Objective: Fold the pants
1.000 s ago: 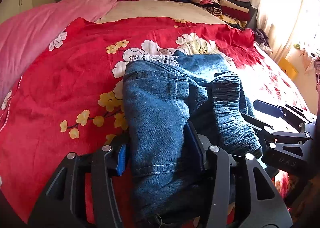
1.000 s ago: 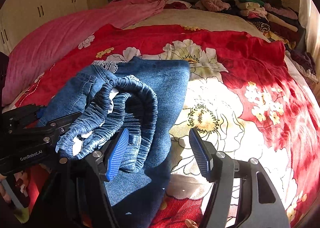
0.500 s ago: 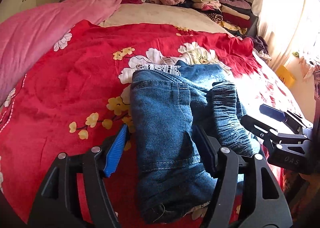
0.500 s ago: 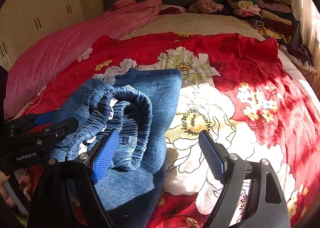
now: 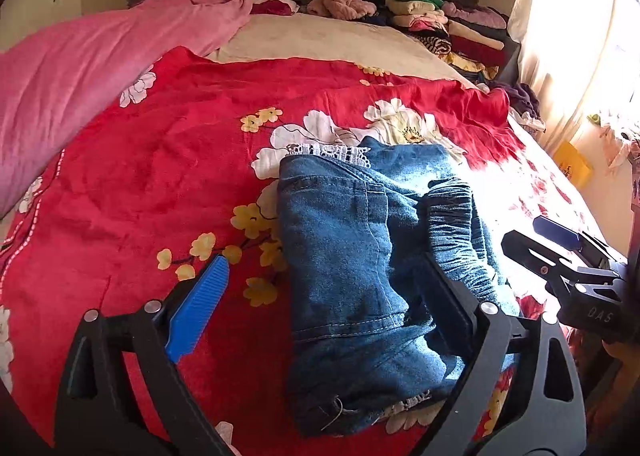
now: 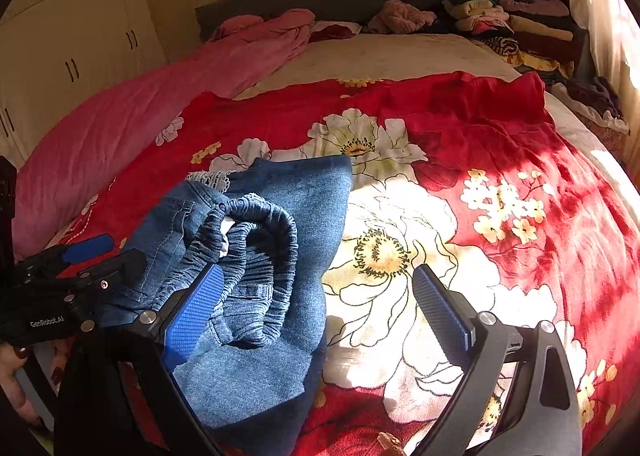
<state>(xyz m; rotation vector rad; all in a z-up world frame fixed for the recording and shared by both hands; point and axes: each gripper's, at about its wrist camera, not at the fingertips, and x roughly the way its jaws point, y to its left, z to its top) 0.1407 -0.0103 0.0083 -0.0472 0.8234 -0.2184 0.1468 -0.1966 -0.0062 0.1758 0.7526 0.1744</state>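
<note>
Item: jeans [image 5: 360, 256], folded into a compact bundle, lying on the red flowered blanket [image 5: 160, 184] of the bed, toward its near edge. The elastic waistband [image 6: 260, 248] is sitting on top of the bundle; a strip of white lace trim [image 5: 332, 152] is showing at the far end of the jeans.

Left tool [image 5: 324, 308]: its jaws have just been opening and are now standing spread wide. The jeans are lying between and below the pads, and neither pad is pressing on the cloth. A second ago the fingers were closer together around the denim; now the blue pad [image 5: 198, 312] is standing clear, left of the jeans.

Right tool [image 6: 320, 320]: likewise just opened, jaws spread, pinching nothing. Its left pad is hanging over the right edge of the jeans; its right pad is over bare blanket, right of the jeans.

Reading: both tools are letting go and easing back, which suggests this fold is being finished and the bundle left to rest.

Containers: none in view. Beyond the jeans, at the head of the bed, a stack of folded clothes [image 5: 452, 28] is lying loose; a pink quilt [image 5: 80, 68] is lying far left of the jeans.
</note>
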